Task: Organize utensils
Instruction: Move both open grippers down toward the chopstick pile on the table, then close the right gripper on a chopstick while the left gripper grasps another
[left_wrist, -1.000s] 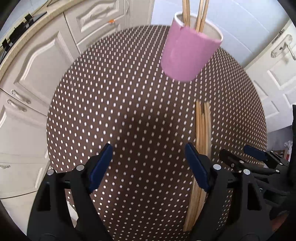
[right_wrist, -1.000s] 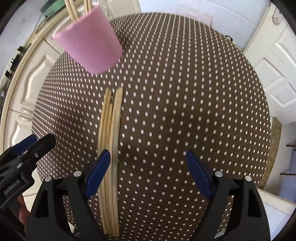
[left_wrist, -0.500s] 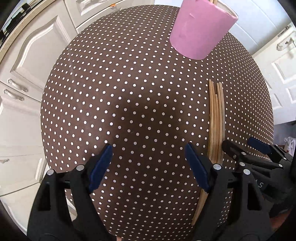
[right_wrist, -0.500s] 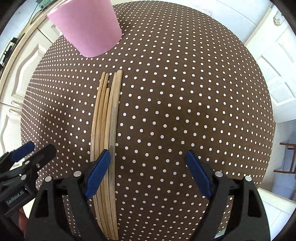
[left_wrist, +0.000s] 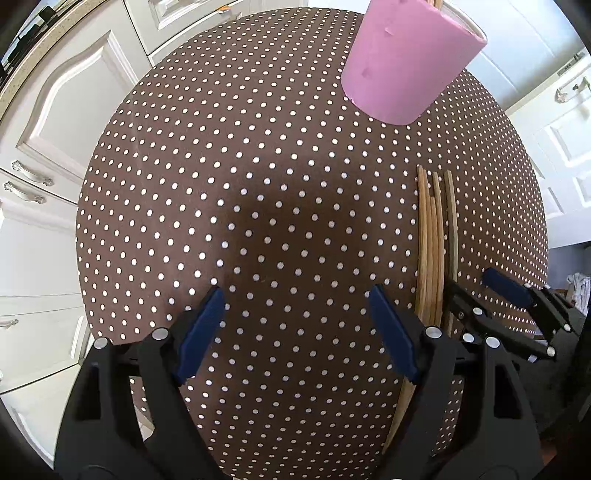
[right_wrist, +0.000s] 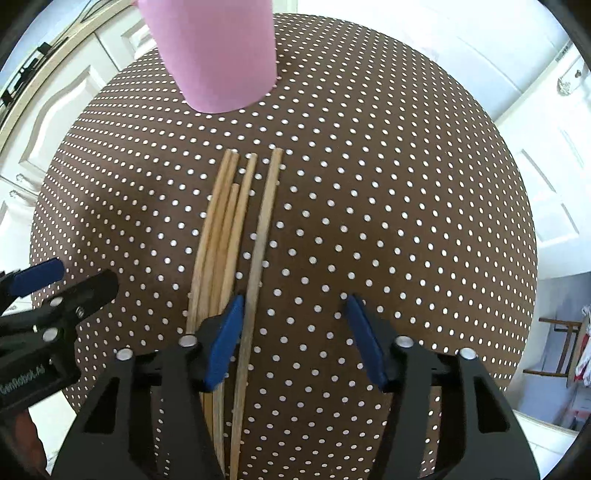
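While the right gripper (right_wrist: 295, 332) hangs low over the round table with its brown, white-dotted cloth (right_wrist: 388, 206), its blue-padded black fingers (right_wrist: 225, 338) stand spread apart and grasp nothing. A bundle of five slim, pale wooden chopsticks (right_wrist: 236, 229) lies flat on the cloth and runs forward from under the left finger; four sticks lie close together outside that finger, and a fifth, slightly apart from them, passes just inside it, in the gap between the two pads. Beyond the stick tips, ahead and left of the fingers, stands a pink, matte cylindrical holder (right_wrist: 218, 55), upright on the cloth and clear of the bundle.

The left gripper (left_wrist: 295, 332) is likewise released, its fingers (left_wrist: 201, 332) wide with only dotted cloth between them. The chopsticks (left_wrist: 430, 251) lie just outside its right finger, and the right gripper (left_wrist: 484, 295) sits directly beyond them. Farther ahead and to the right stands the pink holder (left_wrist: 402, 59), with stick tops just showing above its rim.

White panelled cabinet doors (left_wrist: 66, 110) with metal handles ring the table. On the left gripper's body (right_wrist: 55, 328), in the right wrist view, white lettering seems to read "GenRobot.AI".
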